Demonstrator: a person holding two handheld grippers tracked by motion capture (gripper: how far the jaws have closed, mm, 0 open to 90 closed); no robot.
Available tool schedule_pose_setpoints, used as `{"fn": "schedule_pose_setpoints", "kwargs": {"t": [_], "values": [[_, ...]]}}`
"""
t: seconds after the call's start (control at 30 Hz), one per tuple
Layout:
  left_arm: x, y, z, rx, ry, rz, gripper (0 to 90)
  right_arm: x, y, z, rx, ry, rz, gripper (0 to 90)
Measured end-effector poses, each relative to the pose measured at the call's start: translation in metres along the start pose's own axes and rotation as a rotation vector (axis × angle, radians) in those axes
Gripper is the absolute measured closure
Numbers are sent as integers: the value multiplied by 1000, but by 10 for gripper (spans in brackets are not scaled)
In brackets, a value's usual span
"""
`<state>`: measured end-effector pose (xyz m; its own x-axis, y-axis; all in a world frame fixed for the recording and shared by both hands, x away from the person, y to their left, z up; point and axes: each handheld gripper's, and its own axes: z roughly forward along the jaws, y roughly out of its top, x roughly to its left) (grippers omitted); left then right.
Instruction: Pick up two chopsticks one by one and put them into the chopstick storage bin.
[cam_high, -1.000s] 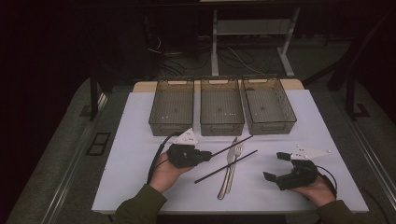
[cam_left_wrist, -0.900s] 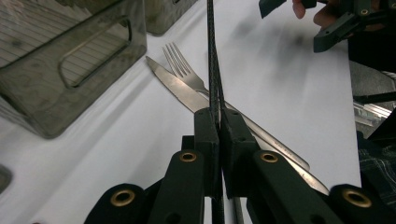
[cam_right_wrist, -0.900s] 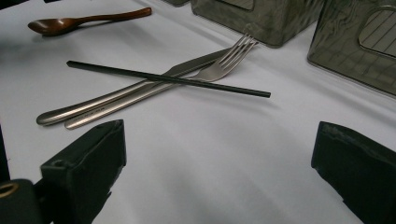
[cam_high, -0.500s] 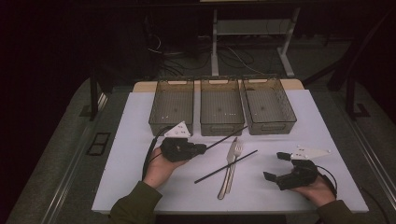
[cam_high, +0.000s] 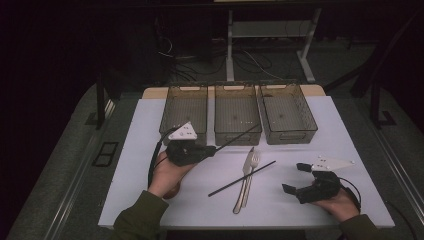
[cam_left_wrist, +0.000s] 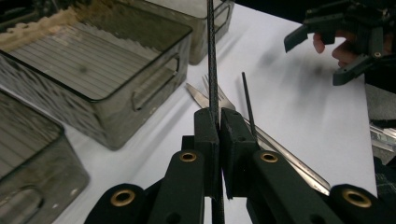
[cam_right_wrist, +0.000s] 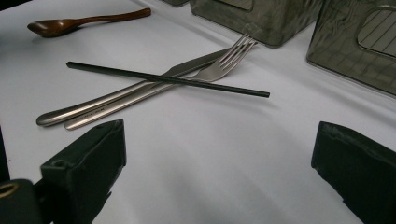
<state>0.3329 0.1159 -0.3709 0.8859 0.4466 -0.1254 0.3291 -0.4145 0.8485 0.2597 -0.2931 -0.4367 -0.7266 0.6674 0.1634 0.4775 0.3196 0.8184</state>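
Chopstick (cam_high: 235, 139): clamped in left hand-held gripper (cam_left_wrist: 219, 119), long axis directed toward middle bin (cam_high: 237, 112), upper centre of frame. Right hand-held gripper (cam_high: 300, 180): held wide, idle, lower right.

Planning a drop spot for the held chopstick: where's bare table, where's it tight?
Free: the white table left of the left bin and left gripper; the strip between the fork and right gripper; right of the right bin. Crowded: centre, where the loose chopstick crosses the knife.
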Motion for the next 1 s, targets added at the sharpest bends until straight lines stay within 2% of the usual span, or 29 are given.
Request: {"fn": "schedule_pose_setpoints", "kwargs": {"t": [0.27,1.0], "values": [[15,6,-9,-8,37,-4,850,0,0,0,1,0,-5,27],[68,31,-26,-13,171,-49,850,-1,-1,0,-2,-4,5,27]]}}
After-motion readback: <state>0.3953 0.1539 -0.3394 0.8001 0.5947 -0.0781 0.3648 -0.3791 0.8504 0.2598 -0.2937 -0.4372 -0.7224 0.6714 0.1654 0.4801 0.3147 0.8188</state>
